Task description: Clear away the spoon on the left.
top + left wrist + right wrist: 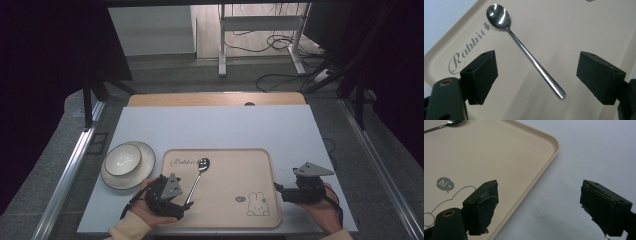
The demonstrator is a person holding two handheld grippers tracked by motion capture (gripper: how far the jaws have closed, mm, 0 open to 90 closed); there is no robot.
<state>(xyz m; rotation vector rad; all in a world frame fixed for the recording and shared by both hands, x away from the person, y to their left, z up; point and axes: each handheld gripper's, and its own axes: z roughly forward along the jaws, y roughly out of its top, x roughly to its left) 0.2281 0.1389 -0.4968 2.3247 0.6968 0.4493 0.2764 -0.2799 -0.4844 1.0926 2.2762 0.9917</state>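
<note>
A metal spoon (197, 178) lies at a slant on the left part of a beige tray (235, 165), its bowl up near the "Rabbit" lettering. My left gripper (170, 196) hovers at the tray's near left corner, open, and the spoon's handle (541, 71) runs through the gap between its jaws without touching them. My right gripper (292, 192) is open just off the tray's right edge, over the table. In the right gripper view the tray's rim (541, 173) passes between the jaws and the spoon's bowl (452, 123) peeks in at the top left.
A white bowl (122, 160) sits on a white plate (145, 155) left of the tray. The pale table (215, 127) has bare surface behind the tray. A rabbit drawing (258, 205) marks the tray's near right corner. Metal rails flank the table.
</note>
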